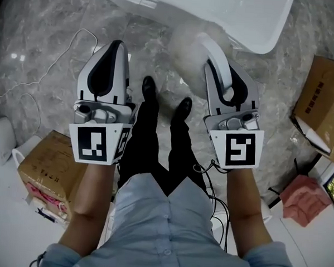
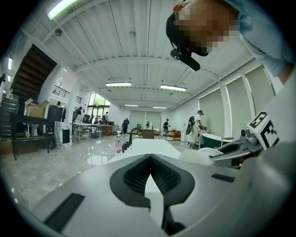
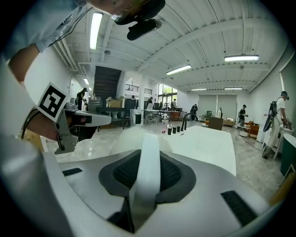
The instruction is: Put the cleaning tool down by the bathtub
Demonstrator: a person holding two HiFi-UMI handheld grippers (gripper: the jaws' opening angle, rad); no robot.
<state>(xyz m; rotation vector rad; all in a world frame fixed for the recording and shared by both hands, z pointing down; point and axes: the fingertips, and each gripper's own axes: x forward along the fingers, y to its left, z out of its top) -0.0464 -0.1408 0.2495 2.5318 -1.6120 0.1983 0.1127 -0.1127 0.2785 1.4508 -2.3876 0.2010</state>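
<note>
Jaws of the right gripper (image 3: 150,155) are closed on the tool's (image 3: 149,173) white handle, which runs straight out between the dark ribbed pads. Those of the left gripper (image 2: 150,156) meet at their tips with nothing between them. Both grippers are held side by side above a grey marbled floor (image 1: 39,17), pointing toward the white tub (image 1: 256,23), whose rounded end lies just ahead of the right gripper. The person's dark-trousered legs and black shoes (image 1: 149,87) stand between the two grippers, short of the tub. A thin white cable (image 1: 65,55) loops over the floor left of the left gripper. The left box (image 1: 45,168) sits at the lower left, and the right box (image 1: 325,94) lies at the right edge with a pink cloth (image 1: 300,198) near it. On the tub's far rim stand a dark faucet (image 3: 186,121) and a row of small dark bottles (image 3: 172,131). Beyond them are tables and standing people in a bright hall. The tool is held off the floor by its flat, curved white handle. Its pale fluffy head (image 1: 185,53) is just before the tub's near end; whether it touches the tub cannot be told. Red print on the right box and a pink label on the left box are too small to read. Each gripper's cube shows a black-and-white square marker (image 1: 94,145).
</note>
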